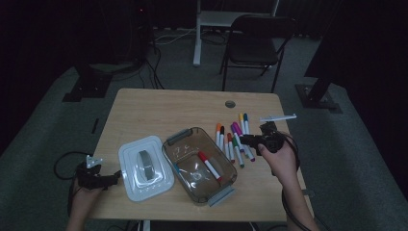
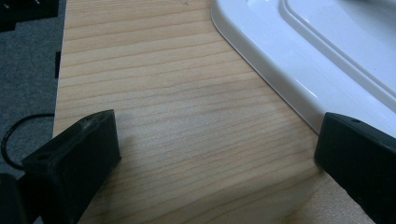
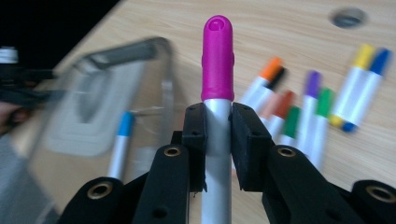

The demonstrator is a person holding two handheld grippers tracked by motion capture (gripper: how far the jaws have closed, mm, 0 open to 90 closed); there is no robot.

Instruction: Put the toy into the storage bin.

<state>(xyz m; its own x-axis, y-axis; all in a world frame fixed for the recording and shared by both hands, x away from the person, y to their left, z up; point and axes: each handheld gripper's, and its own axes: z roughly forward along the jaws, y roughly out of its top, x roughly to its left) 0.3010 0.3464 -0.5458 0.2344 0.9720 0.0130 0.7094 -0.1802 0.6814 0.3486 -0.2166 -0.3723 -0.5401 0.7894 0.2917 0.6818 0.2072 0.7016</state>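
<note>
My right gripper [image 1: 246, 139] [image 3: 218, 116] is shut on a magenta-capped marker [image 3: 217, 60], holding its white barrel just below the cap, above the table. Under and beyond it lie several loose markers [image 1: 232, 139] [image 3: 299, 107] in a row. To their left stands a clear grey container [image 1: 169, 150] [image 3: 163, 84] with a red-capped marker [image 1: 209, 165] and a blue-capped marker [image 3: 122, 140] inside. A white lid [image 1: 144, 168] [image 2: 327, 60] lies flat left of the container. My left gripper [image 1: 113, 177] [image 2: 217, 149] rests open at the table's left edge, nothing between its fingers.
A thin white stick [image 1: 277, 117] lies near the table's right back corner, and a cable hole [image 1: 230, 104] sits at the back middle. A black chair [image 1: 255, 43] stands on the floor beyond the wooden table [image 1: 144, 110].
</note>
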